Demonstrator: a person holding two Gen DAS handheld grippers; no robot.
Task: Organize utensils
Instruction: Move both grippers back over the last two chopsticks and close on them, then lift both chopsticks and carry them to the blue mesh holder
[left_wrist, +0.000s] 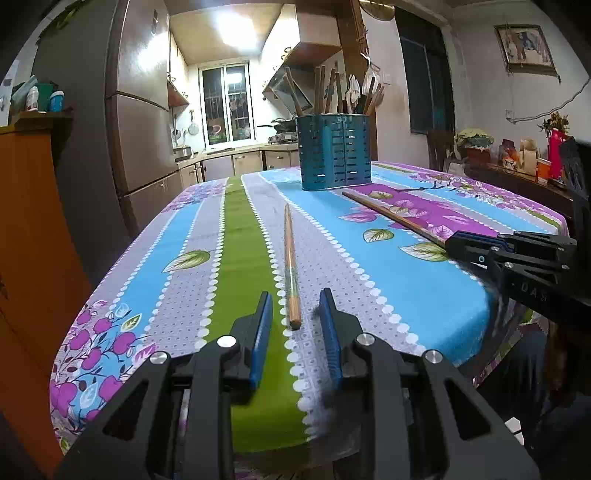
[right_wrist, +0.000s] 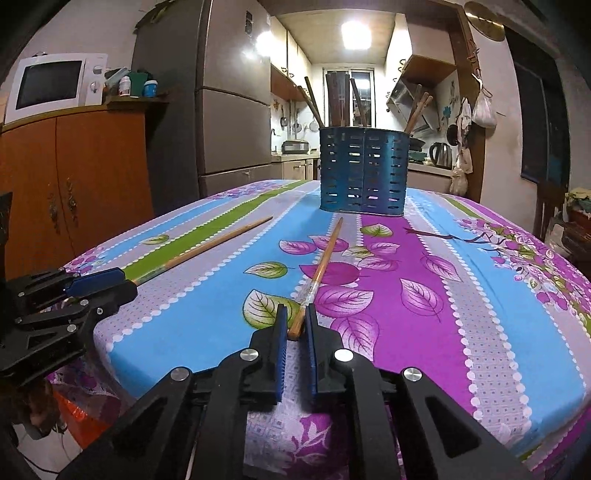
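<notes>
A dim kitchen-dining room around a cloth-covered table

A floral striped tablecloth (right_wrist: 436, 280) fills the lower half of both views. At the upper left of the right wrist view a white microwave (right_wrist: 51, 85) sits on an orange wooden cabinet (right_wrist: 74, 192), with a tall grey refrigerator (right_wrist: 229, 110) just to its right. A ceiling light (right_wrist: 356, 35) glows at top centre above a barred window (left_wrist: 225, 103). An electric kettle (right_wrist: 441, 155) stands on the counter at right. A framed picture (left_wrist: 524, 46) hangs at the upper right of the left wrist view.
</notes>
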